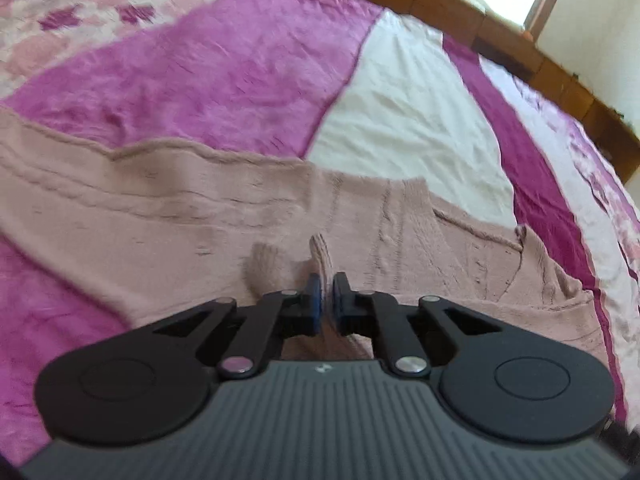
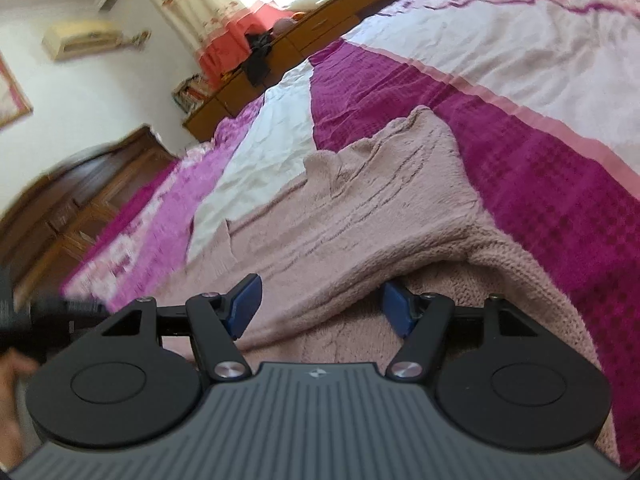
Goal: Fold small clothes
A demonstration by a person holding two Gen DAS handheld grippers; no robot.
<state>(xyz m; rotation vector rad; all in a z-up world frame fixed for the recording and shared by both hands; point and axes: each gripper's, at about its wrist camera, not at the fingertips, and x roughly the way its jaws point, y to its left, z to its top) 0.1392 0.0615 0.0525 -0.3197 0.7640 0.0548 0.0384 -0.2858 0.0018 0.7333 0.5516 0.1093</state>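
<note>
My left tool [image 1: 324, 296] is closed on a pinched-up ridge of the pink knit sweater [image 1: 168, 232]; I can see a fold of the knit standing up between the two blue pads [image 1: 314, 300], which sit almost together. In this view the sweater lies spread across the near part of the bed, reaching from the left edge to the right, with its far hem running as a soft line across the magenta blanket [image 1: 224, 72]. Beyond it to the right there is a white panel [image 1: 404, 120] of the bedcover, and a wooden bed frame [image 1: 516, 52] along the far right edge.

My right tool [image 2: 320, 312] is open, its blue pads [image 2: 246, 304] spread wide apart. A raised fold of the sweater [image 2: 360, 216] passes between them, with the right pad partly tucked under the lifted edge; neither pad is pressing the cloth that I can make out. The garment stretches away from this tool toward the far middle of the bed, lying on the magenta blanket [image 2: 540, 184]. On the far left stand a wooden cabinet [image 2: 72, 208] and a patterned curtain [image 2: 192, 0]. A blurred hand [image 2: 12, 380] shows at the near left edge.
</note>
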